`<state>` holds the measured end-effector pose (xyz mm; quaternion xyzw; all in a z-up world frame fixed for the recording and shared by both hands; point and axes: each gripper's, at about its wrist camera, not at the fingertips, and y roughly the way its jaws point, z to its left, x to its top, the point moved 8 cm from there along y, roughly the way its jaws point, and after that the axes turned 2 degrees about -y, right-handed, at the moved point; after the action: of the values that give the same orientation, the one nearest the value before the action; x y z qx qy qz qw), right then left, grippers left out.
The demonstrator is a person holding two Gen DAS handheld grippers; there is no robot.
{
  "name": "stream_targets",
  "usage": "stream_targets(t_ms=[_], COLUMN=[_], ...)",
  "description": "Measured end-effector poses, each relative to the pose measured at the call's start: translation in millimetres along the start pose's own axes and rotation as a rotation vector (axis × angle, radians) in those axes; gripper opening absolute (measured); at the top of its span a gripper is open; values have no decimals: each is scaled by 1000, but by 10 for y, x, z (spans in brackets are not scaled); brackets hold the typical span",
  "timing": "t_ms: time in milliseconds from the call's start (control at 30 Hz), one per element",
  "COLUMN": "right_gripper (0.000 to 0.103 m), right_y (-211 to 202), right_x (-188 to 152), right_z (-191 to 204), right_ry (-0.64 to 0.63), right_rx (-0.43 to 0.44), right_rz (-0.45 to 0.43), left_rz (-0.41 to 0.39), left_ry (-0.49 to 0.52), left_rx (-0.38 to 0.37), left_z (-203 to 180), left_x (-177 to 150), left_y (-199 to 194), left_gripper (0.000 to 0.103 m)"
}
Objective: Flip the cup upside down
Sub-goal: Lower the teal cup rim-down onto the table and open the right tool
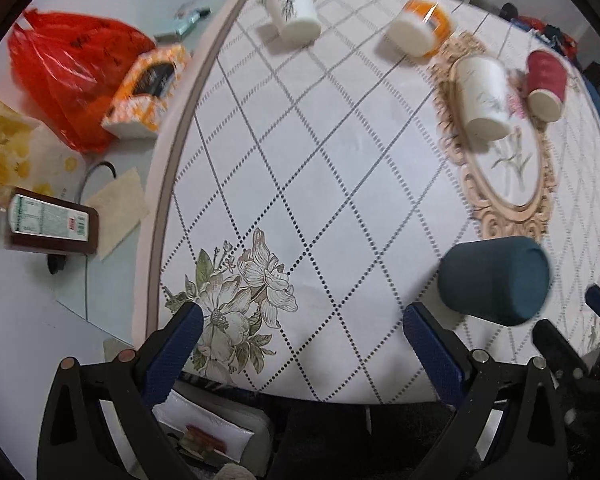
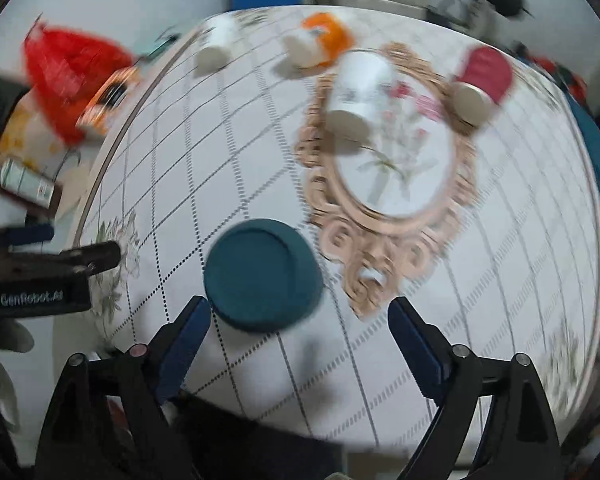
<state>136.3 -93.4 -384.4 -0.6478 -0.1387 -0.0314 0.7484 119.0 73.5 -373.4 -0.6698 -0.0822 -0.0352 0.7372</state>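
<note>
A dark teal cup [image 1: 496, 280] stands upside down on the patterned tablecloth, base up; it also shows in the right wrist view [image 2: 262, 274]. My left gripper [image 1: 302, 320] is open and empty, with the cup just beyond its right finger. My right gripper [image 2: 300, 316] is open and empty, the cup sitting just ahead between its fingers, nearer the left one. Other upside-down cups stand further back: a white one [image 1: 294, 12], an orange one [image 1: 418, 28], a white floral one [image 1: 484, 98] and a red one [image 1: 546, 84].
Left of the table's edge [image 1: 184, 128] lie a red plastic bag [image 1: 72, 76], an orange box [image 1: 144, 92], a brown bottle [image 1: 52, 226] and a paper napkin [image 1: 118, 210]. The other gripper [image 2: 48, 276] shows at the left of the right wrist view.
</note>
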Motion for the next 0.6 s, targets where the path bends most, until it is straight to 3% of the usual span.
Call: stream_targets(t_ms=[133,267,433,600], right_gripper=[96,96,96,96], right_y=[-388,-760,-1218,-1687], right_x=[-129,-215,-329,-434], right_z=[-252,-360,-404,-394], right_ry=[130,152,139,131], right_rx=[-71,-157,-178,-144], right_rz=[-6,-17,-61,-99], left_rz=[-52,-99,-144,-200], left_ry=[-1,-6,-33,-43], left_rx=[-24,-46,-69,-76], left_z=[-79,-177,-241,-272], left_x=[-43,-169,-335,-526], left_y=[-355,-700,-1110,-1589], left_gripper=[102,102,102,102])
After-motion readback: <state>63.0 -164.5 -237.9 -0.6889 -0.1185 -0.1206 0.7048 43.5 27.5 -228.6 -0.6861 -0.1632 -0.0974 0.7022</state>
